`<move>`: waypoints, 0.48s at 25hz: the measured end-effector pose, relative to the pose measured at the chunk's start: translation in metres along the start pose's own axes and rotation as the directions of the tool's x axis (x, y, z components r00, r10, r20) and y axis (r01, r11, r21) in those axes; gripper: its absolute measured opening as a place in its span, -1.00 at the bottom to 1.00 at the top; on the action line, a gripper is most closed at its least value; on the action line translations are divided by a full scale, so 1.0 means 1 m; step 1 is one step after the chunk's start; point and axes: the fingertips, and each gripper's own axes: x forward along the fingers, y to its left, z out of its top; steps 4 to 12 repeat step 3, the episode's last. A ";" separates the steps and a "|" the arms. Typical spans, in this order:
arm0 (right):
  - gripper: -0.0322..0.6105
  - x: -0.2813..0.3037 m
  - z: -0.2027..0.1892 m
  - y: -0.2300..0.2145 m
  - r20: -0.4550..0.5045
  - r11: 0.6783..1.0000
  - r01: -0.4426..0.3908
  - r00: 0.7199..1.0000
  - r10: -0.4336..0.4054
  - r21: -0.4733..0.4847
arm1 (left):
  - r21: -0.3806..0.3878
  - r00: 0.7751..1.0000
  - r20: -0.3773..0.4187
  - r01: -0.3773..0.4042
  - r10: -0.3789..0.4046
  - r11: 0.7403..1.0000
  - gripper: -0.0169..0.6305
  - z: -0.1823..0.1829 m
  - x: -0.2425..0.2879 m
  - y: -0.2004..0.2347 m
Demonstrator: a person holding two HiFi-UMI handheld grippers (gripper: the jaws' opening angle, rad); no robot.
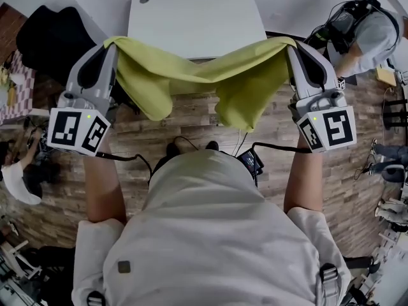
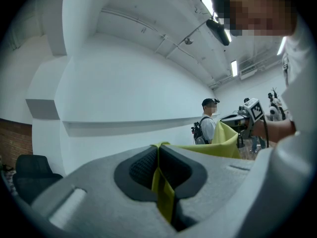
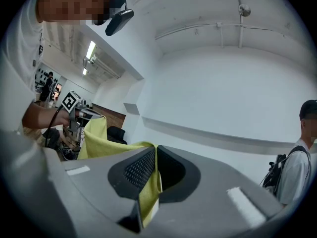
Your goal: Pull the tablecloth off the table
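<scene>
A yellow-green tablecloth (image 1: 197, 81) hangs in the air between my two grippers, sagging in two folds above the wooden floor, clear of the white table (image 1: 194, 18). My left gripper (image 1: 109, 43) is shut on one corner of the cloth, my right gripper (image 1: 290, 43) on the other. In the left gripper view the jaws pinch a strip of the tablecloth (image 2: 162, 190), and the cloth stretches away to the right gripper (image 2: 250, 114). A fold of the tablecloth (image 3: 148, 190) sits clamped between the jaws in the right gripper view, with the left gripper (image 3: 75, 105) at the far end.
The bare white table stands just beyond the cloth. A black chair (image 1: 54, 37) is at the left. A person with a backpack (image 1: 357, 34) stands at the right of the table. Cables and a small device (image 1: 252, 161) lie on the floor by my feet.
</scene>
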 end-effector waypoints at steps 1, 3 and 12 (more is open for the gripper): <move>-0.83 -0.002 -0.003 -0.005 0.000 1.000 -0.002 1.000 0.002 0.002 | 0.000 1.000 -0.002 -0.002 0.002 1.000 -0.91 -0.001 0.004 -0.005; -0.83 -0.006 -0.009 -0.016 0.001 1.000 -0.007 1.000 0.007 0.006 | 0.000 1.000 -0.006 -0.007 0.007 1.000 -0.91 -0.003 0.011 -0.014; -0.83 -0.006 -0.009 -0.016 0.001 1.000 -0.007 1.000 0.007 0.006 | 0.000 1.000 -0.006 -0.007 0.007 1.000 -0.91 -0.003 0.011 -0.014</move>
